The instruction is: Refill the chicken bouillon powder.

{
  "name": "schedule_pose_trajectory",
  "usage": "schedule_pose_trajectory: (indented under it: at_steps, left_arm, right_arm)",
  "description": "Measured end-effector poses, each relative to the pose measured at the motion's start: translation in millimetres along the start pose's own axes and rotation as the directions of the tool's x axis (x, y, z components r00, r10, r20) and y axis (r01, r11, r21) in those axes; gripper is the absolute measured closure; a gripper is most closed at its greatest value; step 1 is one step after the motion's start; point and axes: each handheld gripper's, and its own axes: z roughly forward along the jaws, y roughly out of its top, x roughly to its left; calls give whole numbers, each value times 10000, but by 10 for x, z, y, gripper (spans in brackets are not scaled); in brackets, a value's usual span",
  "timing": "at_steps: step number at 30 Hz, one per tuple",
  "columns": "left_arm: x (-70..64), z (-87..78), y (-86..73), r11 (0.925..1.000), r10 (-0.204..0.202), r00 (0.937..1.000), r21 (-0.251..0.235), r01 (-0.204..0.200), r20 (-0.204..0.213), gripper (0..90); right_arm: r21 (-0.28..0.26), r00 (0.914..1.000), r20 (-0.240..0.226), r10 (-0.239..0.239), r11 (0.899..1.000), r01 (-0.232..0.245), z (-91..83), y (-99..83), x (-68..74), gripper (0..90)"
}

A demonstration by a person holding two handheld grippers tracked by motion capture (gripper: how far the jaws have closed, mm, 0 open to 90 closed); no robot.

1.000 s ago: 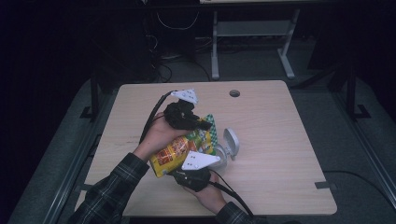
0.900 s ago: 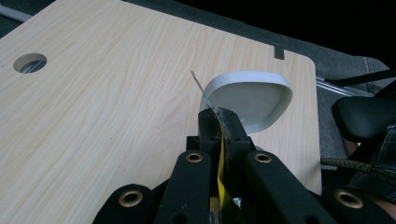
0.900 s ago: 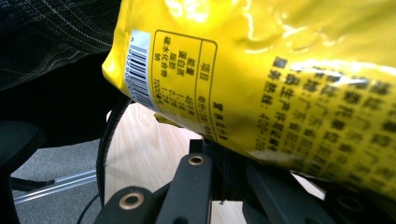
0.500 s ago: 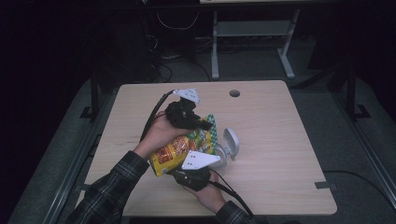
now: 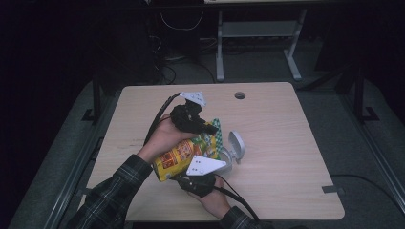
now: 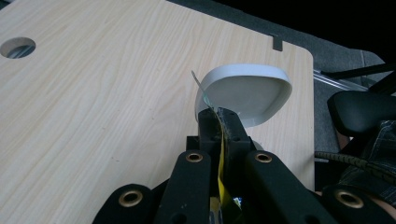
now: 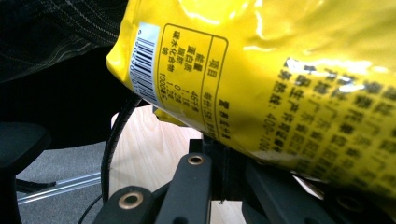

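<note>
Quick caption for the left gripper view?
Left gripper shut on the yellow bag's edge, above the open white lid.

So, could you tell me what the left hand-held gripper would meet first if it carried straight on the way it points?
Most likely the raised white lid directly ahead of the left hand-held gripper, which is shut on the yellow snack bag. Depth is hard to judge; beyond it lies bare table.

Wooden table (image 5: pixel 286 143) on grey floor (image 5: pixel 363 143), dim room.
</note>
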Motion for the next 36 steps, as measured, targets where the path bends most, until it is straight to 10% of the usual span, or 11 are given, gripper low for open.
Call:
schedule_pose_trajectory:
  at_steps: [36]
  left_arm:
    - [-33,110,148,9973,197,9997,716,-186,-152,899]
  right_arm:
    - [-291,9999,107,-16,9996,19,-52,23,-12,900]
